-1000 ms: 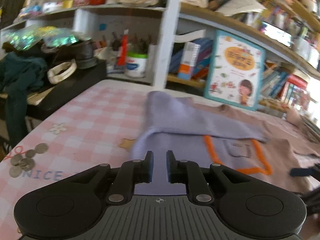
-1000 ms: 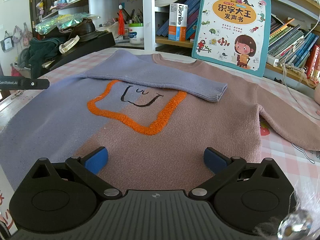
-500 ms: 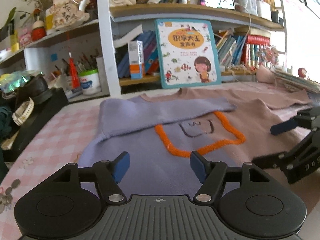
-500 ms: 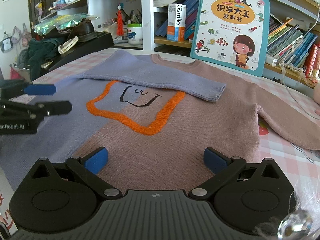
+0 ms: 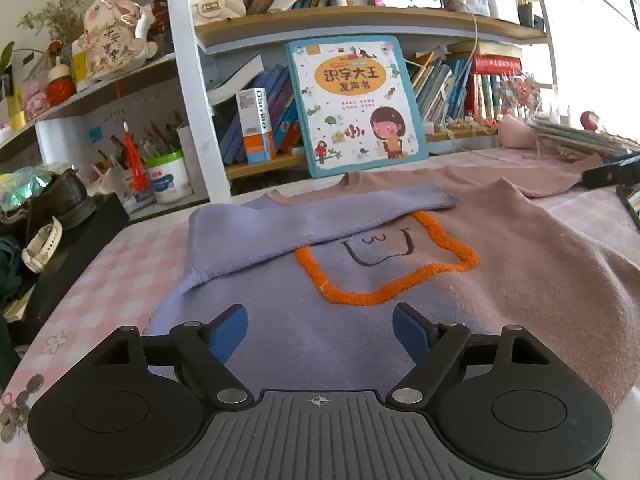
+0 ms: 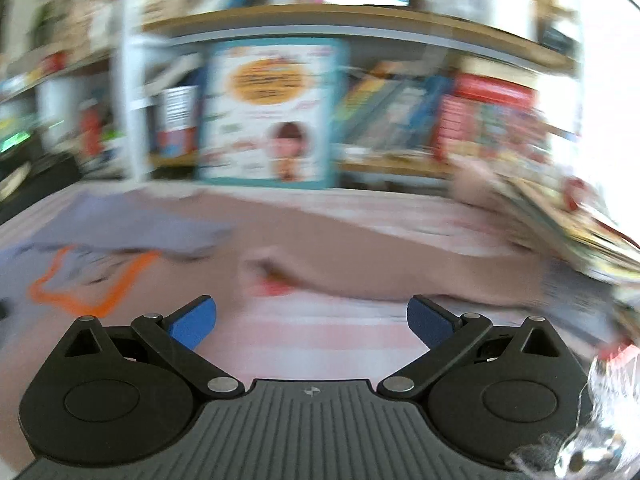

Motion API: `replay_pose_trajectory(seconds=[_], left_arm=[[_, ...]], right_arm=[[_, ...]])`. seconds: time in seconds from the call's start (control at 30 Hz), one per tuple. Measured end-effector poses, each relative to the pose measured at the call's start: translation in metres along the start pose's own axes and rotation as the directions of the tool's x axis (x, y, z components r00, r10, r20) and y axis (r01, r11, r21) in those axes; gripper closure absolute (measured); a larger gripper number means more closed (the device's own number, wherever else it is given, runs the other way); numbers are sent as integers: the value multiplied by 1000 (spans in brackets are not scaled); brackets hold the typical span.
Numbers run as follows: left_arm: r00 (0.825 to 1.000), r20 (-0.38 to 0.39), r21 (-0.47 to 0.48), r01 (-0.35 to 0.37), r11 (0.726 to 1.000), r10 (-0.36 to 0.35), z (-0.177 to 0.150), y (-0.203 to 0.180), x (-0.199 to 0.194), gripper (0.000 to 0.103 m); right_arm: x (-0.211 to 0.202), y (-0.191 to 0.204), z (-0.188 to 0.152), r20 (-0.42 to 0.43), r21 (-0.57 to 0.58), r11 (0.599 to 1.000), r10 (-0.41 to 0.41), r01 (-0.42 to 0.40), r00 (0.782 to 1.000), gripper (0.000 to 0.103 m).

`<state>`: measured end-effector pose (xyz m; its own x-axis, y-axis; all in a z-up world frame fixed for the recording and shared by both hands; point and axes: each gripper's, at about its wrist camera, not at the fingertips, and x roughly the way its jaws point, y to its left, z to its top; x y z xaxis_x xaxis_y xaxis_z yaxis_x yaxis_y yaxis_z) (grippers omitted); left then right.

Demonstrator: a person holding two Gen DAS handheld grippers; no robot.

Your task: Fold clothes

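Change since earlier: right gripper (image 6: 312,320) has swung toward the table's right side, its view now motion-blurred; left gripper (image 5: 320,332) has spread from nearly shut to wide.
Table (image 5: 132,256): pink checked cloth, carrying the sweater (image 5: 400,320) across its middle, hem toward the near edge, collar toward the far edge by the bookshelf.
Sweater: lavender and tan halves, flat, orange outline on the chest.
Lavender sleeve (image 5: 320,216): already folded across the chest.
Tan sleeve (image 6: 400,272): unfolded, reaching toward the table's right edge.
Left gripper: wide, empty, hovering over the lavender hem.
Right gripper: wide, empty, facing the tan sleeve.
Step in hand: likely the second sleeve fold.
Next move: probably pinch the tan cuff and carry it across the chest.
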<state>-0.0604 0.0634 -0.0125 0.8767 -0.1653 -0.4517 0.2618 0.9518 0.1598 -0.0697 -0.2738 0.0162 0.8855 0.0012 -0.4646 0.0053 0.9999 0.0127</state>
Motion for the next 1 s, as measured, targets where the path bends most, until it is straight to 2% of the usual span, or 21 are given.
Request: replay_pose_trajectory(seconds=[0.17,0.27,0.43,0.47,0.7,0.73,0.77,0.8,0.83,0.87,0.9,1.0], left_arm=[[1000,-9,-16,14,1000,-14,1,3,2,14],[1000,-18,-17,22,1000,-23,1,2,3,14],[1000,-24,-10,19,1000,-19,1,1,4,12],[1000,-24,-5,17,1000,-17,1,0,4,12],[1000,-29,25,10,1000,-10,1,-4,5,11],[1000,-30,26,10,1000,-9,1,-4,5,11],[999,-31,27,9,1000,-9,1,-4,5,11],[999,-31,28,9,1000,-8,1,-4,5,11],[999,-31,28,9,1000,-9,1,-4,5,11],[999,-31,27,11,1000,-10,1,-4,5,11],[999,-32,27,12,1000,-11,1,-4,5,11],[999,-32,25,14,1000,-14,1,-4,5,11]], right_arm=[[13,-73,10,-78,152,983,-91,102,993,4],[22,-105,16,-120,233,960,-130,155,984,15],[37,-134,30,-168,247,945,-175,213,970,16],[42,-139,32,-183,252,942,-180,223,966,18],[83,-160,29,-313,271,918,-201,290,928,57],[86,-160,28,-318,266,916,-209,299,925,59],[88,-158,28,-312,251,918,-223,307,923,64],[89,-156,28,-314,235,920,-233,313,921,75],[90,-154,29,-315,223,921,-241,318,918,80],[91,-154,30,-317,211,922,-249,324,915,90],[92,-155,30,-320,204,925,-246,320,915,99],[87,-156,35,-290,238,932,-200,273,936,101]])
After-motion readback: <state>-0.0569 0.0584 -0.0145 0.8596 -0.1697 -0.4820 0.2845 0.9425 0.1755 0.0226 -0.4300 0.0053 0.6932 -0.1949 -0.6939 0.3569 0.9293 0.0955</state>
